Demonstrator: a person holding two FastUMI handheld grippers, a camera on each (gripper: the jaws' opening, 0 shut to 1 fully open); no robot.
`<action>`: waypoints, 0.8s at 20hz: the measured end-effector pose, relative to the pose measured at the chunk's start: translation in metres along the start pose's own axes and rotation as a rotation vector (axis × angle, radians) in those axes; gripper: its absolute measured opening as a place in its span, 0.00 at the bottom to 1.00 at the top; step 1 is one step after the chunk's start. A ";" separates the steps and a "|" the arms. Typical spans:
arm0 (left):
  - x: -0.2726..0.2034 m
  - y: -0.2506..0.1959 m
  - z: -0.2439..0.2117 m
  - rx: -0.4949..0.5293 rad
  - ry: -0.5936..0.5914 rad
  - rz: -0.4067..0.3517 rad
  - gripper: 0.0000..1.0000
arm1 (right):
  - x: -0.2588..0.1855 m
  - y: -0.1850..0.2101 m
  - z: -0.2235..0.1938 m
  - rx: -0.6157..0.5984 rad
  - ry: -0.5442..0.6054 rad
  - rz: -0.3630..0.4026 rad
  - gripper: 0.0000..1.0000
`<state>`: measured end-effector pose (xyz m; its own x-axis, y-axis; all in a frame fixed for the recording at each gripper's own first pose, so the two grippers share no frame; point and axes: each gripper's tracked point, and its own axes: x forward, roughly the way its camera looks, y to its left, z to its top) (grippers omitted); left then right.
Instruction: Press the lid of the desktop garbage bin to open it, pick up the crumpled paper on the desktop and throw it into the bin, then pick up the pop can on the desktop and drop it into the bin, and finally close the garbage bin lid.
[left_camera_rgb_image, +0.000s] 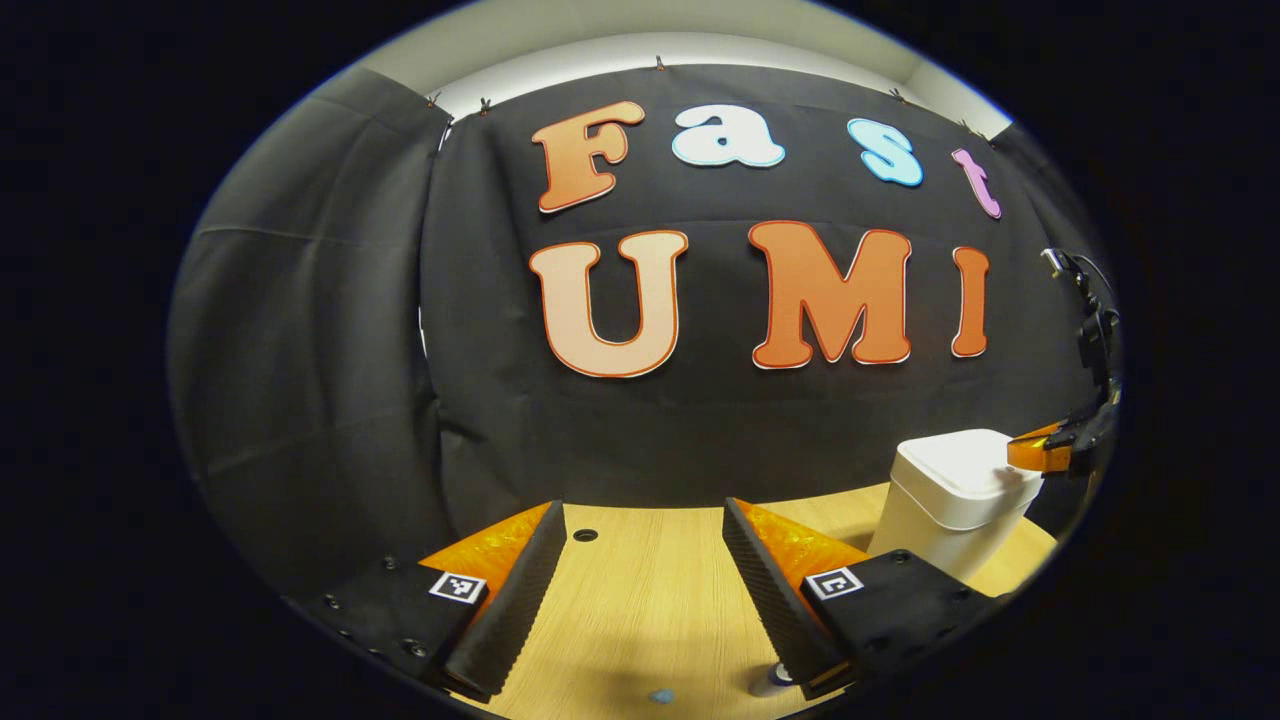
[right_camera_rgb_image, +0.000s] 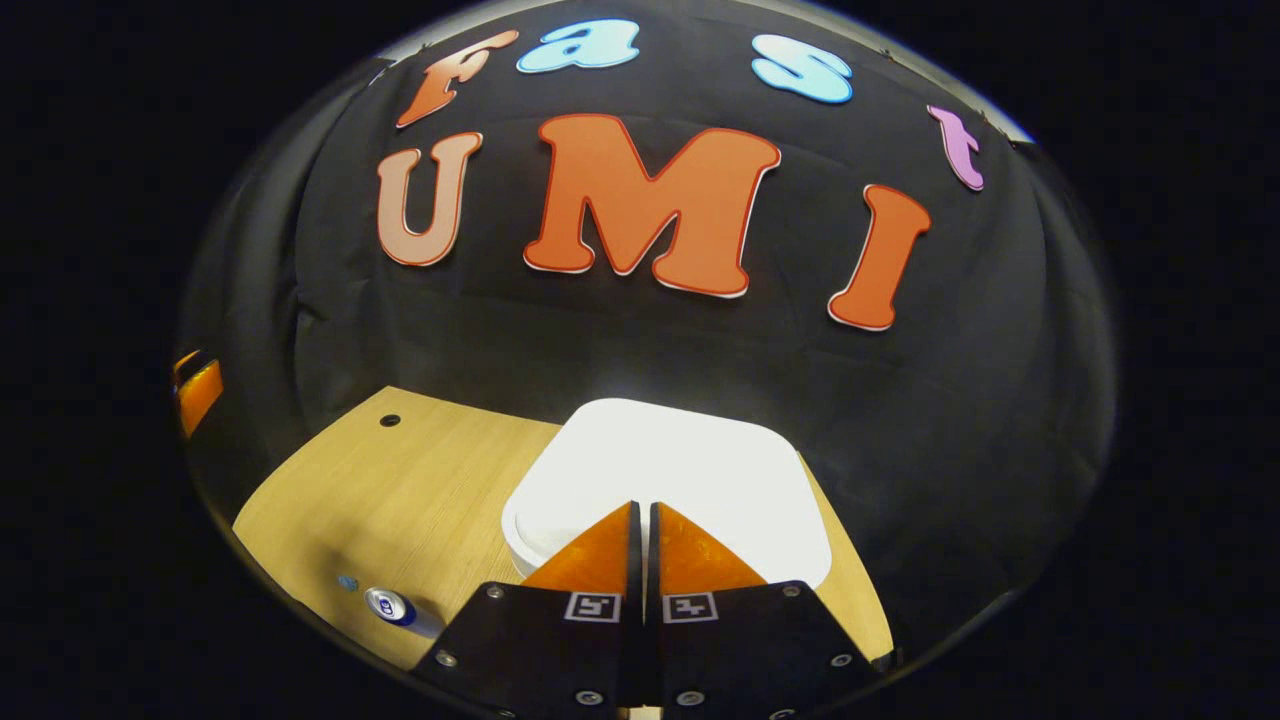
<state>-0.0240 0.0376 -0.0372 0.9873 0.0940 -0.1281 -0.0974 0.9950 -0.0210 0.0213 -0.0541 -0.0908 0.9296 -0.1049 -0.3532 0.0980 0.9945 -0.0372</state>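
Light wood surface (left_camera_rgb_image: 640, 590) with a small round hole (left_camera_rgb_image: 585, 535) near its back edge; black cloth wall (left_camera_rgb_image: 330, 400) behind; small blue speck (left_camera_rgb_image: 660, 695) on the wood.

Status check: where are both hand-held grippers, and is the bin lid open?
Right hand-held gripper shut, tips over bin lid. Left hand-held gripper open, empty, above desk. Lid down. Pop can waiting on desk.

bin (right_camera_rgb_image: 668, 470): white, lid shut, upright on desk (right_camera_rgb_image: 400, 490)
can (right_camera_rgb_image: 392, 606): near desk's front edge, well apart from bin
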 end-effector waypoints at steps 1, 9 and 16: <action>0.000 0.001 0.001 -0.001 -0.001 0.002 1.00 | 0.000 -0.001 -0.005 0.014 0.026 0.002 0.01; 0.001 0.001 -0.006 0.001 0.019 0.005 1.00 | 0.004 0.004 -0.011 0.022 0.099 0.037 0.01; -0.002 0.001 0.001 0.002 -0.005 0.002 1.00 | 0.002 0.002 0.004 0.015 0.050 0.059 0.05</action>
<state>-0.0256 0.0387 -0.0356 0.9877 0.0964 -0.1228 -0.0995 0.9949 -0.0188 0.0246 -0.0527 -0.0879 0.9150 -0.0452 -0.4008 0.0490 0.9988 -0.0008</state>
